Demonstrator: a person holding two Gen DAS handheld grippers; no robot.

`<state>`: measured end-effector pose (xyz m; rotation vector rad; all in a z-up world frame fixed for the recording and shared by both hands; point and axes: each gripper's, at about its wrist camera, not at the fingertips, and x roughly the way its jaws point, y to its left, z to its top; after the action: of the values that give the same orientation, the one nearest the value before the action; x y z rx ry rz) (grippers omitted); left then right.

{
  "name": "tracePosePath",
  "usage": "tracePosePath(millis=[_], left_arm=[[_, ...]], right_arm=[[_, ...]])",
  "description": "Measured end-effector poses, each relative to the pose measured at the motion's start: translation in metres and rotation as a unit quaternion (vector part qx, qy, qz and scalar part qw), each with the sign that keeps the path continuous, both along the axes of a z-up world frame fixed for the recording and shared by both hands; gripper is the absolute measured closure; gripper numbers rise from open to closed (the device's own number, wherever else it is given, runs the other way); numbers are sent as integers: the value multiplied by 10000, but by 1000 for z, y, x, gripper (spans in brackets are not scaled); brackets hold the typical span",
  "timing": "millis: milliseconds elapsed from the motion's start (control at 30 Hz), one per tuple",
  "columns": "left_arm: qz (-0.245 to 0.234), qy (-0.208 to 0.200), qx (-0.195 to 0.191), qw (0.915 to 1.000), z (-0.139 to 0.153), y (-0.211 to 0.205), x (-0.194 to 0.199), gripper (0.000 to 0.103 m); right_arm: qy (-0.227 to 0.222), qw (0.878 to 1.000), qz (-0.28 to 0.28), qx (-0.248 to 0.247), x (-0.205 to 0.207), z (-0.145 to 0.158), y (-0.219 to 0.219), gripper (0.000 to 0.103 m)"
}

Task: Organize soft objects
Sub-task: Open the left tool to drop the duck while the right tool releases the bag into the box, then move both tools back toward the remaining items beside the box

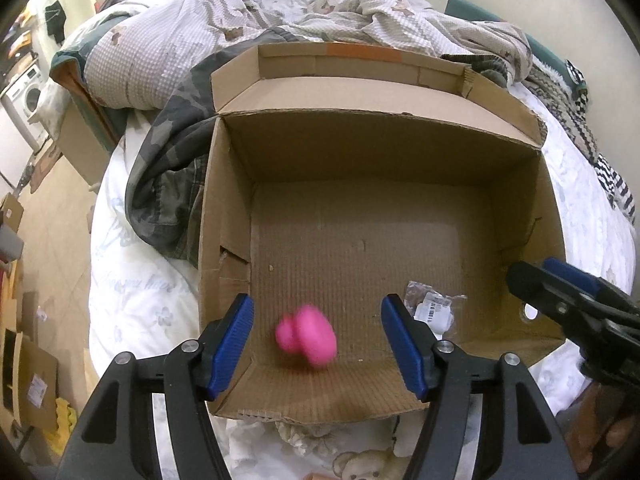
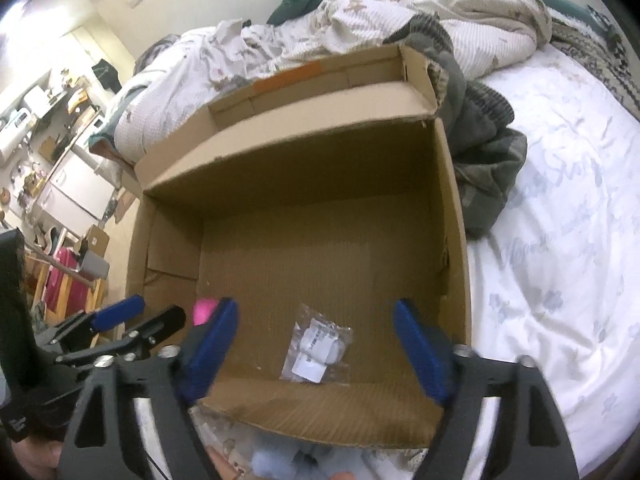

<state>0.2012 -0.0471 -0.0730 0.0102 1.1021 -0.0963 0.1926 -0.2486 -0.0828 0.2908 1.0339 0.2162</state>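
Note:
An open cardboard box sits on a bed. A pink soft toy, blurred by motion, is inside the box near its front wall, between and below the open fingers of my left gripper. A clear plastic packet with a white label lies on the box floor. My right gripper is open and empty above the front of the box, over the packet. A bit of the pink toy shows beside its left finger. Each gripper shows at the edge of the other's view.
A crumpled quilt and pillows lie behind the box, a camouflage garment beside it. A teddy-print cloth lies in front of the box. White bedsheet extends to one side; a cluttered floor with cartons lies past the bed edge.

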Motion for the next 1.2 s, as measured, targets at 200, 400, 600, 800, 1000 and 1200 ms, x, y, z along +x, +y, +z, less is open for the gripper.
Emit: tracePosePath(millis=[200,400,600,800,1000,1200], left_arm=[[28,-17,-52,10000,3,2,-3,40],[63,-70,-111,9999,9,5,-8,40],[131,-127,-120,9998,14,12,-14,40],[289,-237,-126,9992,21,26,-23,40],[431,-287,-112,9986,27,40,-34,40],[569,-354,-74,9977,32,54,-45,40]], right_arm=[[-104,9999,-91,86,-2,4,-1,0],[-208,9998,-53,-38,-8,9,6,0],[-266,9995,-29,-156,-17,13,9,0],[-221,9996,-85,-137,-24,15,6,0],[-248,9995,-76,-174,-34,19,4,0],[-228,9996,-148,-102,-44,22,-2,0]])
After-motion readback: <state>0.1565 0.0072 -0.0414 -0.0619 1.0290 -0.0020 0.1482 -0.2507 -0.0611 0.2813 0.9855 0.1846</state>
